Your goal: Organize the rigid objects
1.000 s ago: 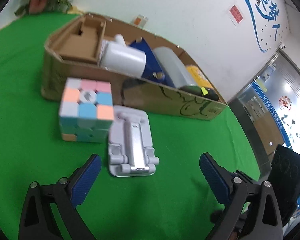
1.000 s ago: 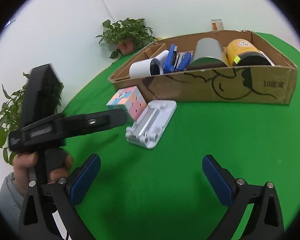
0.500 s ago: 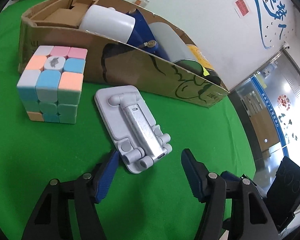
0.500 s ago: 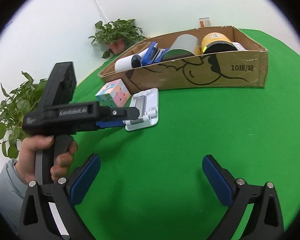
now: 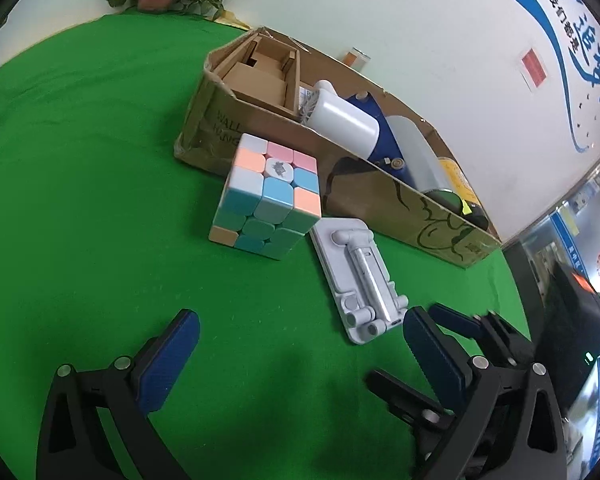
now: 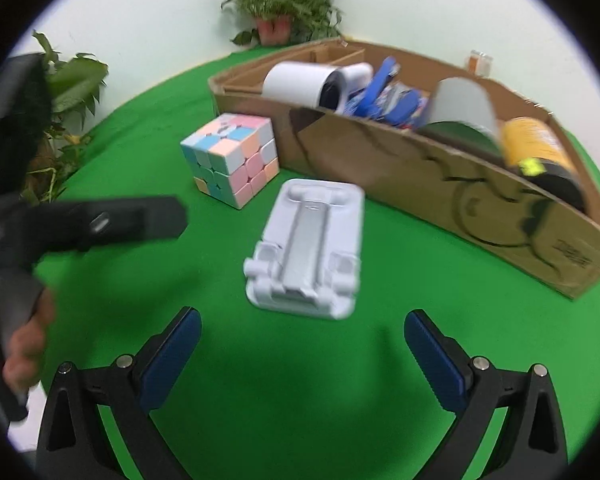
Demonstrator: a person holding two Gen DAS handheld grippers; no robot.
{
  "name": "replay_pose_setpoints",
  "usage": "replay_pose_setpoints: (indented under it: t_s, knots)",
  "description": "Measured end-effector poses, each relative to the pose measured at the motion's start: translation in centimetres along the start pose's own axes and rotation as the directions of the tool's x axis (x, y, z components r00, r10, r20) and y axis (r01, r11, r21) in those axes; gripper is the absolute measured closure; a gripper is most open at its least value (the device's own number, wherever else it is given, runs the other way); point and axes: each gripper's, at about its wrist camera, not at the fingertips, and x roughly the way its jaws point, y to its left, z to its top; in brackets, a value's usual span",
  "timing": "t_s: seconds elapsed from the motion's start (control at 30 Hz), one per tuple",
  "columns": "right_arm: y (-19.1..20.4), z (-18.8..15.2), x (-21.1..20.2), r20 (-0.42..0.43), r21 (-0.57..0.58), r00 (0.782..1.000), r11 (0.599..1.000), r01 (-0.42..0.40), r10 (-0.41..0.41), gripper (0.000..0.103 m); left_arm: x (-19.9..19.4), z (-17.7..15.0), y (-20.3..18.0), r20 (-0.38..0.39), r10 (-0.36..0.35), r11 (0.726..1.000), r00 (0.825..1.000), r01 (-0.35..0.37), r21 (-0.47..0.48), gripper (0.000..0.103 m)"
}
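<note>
A pastel puzzle cube (image 5: 266, 200) (image 6: 232, 158) and a flat white folding phone stand (image 5: 358, 276) (image 6: 310, 248) lie on the green cloth in front of a long cardboard box (image 5: 380, 204) (image 6: 420, 176). My left gripper (image 5: 296, 344) is open and empty, short of the cube and the stand. My right gripper (image 6: 302, 340) is open and empty, just short of the stand's near end. The left gripper's body shows in the right wrist view (image 6: 100, 220), left of the stand.
The box holds a white cylinder (image 5: 346, 120), blue items (image 6: 380, 92), a grey roll (image 6: 464, 104) and a yellow can (image 6: 536, 144). Potted plants (image 6: 280, 8) stand at the cloth's far edge. A black chair (image 5: 572, 320) stands off to the right.
My left gripper has opened wide and drawn back from the stand. My right gripper has moved in close to the stand.
</note>
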Motion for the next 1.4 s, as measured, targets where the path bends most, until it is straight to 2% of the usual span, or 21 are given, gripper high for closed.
replay_pose_setpoints:
  t_s: [0.07,0.13,0.2,0.27,0.43,0.53,0.6,0.67,0.7,0.73,0.77,0.8,0.9,1.0,1.17,1.4]
  knots:
    - [0.4,0.5,1.3,-0.026,0.004,1.0,1.0,0.012,-0.012,0.003,-0.3,-0.2,-0.1,0.002,-0.016,1.0,1.0,0.016,0.008,0.001]
    - [0.9,0.8,2.3,-0.04,-0.003,0.999,1.0,0.023,-0.023,0.015,-0.3,-0.3,0.0,-0.014,-0.03,1.0,0.999,0.03,0.001,0.001]
    - [1.3,0.9,2.4,-0.02,-0.027,0.997,0.997,0.071,-0.072,0.036,-0.6,-0.4,1.2,-0.051,-0.076,0.997,0.996,0.074,-0.033,0.001]
    - [1.2,0.7,2.3,-0.009,-0.02,0.998,0.998,0.059,-0.06,0.036,-0.1,-0.5,1.6,-0.086,-0.14,0.989,0.986,0.135,-0.066,0.002]
    - [1.1,-1.2,0.8,0.006,0.027,0.999,0.999,0.039,-0.039,0.036,1.0,-1.5,0.4,-0.135,-0.236,0.97,0.962,0.226,-0.087,0.003]
    - [0.3,-2.5,-0.9,0.017,0.142,0.997,0.987,-0.072,0.07,0.036,2.0,-2.7,-1.0,-0.205,-0.311,0.95,0.928,0.296,-0.101,0.013]
    - [-0.5,-3.4,-1.7,0.03,0.218,0.989,0.964,-0.151,0.148,0.036,2.3,-3.5,-2.1,-0.224,-0.329,0.944,0.917,0.318,-0.084,0.018]
    - [-0.9,-4.2,-2.1,0.045,0.265,0.979,0.943,-0.202,0.198,0.036,2.9,-4.0,-2.7,-0.25,-0.349,0.937,0.903,0.335,-0.099,0.039]
    - [-1.0,-4.6,-2.3,0.05,0.28,0.976,0.935,-0.218,0.213,0.036,3.3,-4.3,-2.8,-0.262,-0.368,0.93,0.892,0.348,-0.121,0.044]
    - [-0.9,-4.8,-2.5,0.051,0.275,0.976,0.936,-0.219,0.213,0.036,3.7,-4.4,-3.1,-0.278,-0.368,0.93,0.887,0.347,-0.125,0.057]
    - [-0.8,-5.0,-2.6,0.05,0.272,0.975,0.936,-0.221,0.216,0.036,4.0,-4.7,-3.3,-0.28,-0.344,0.939,0.896,0.326,-0.112,0.064]
    - [-0.8,-5.1,-2.7,0.052,0.275,0.975,0.935,-0.222,0.217,0.036,4.0,-4.7,-3.4,-0.274,-0.335,0.942,0.901,0.319,-0.104,0.064]
    - [-0.6,-5.0,-3.0,0.057,0.292,0.974,0.93,-0.225,0.218,0.036,4.0,-4.7,-3.6,-0.266,-0.337,0.942,0.903,0.322,-0.099,0.065]
    - [0.0,-4.7,-3.5,0.076,0.27,0.977,0.939,-0.212,0.199,0.036,3.4,-4.3,-3.9,-0.248,-0.333,0.943,0.91,0.324,-0.08,0.066]
    - [0.3,-3.6,-4.8,0.144,0.245,0.974,0.947,-0.209,0.177,0.036,1.9,-2.7,-4.7,-0.198,-0.336,0.941,0.921,0.337,-0.031,0.066]
    - [0.3,-1.7,-5.8,0.194,0.232,0.969,0.953,-0.196,0.152,0.036,0.7,-0.7,-5.4,-0.171,-0.349,0.934,0.921,0.357,0.015,0.066]
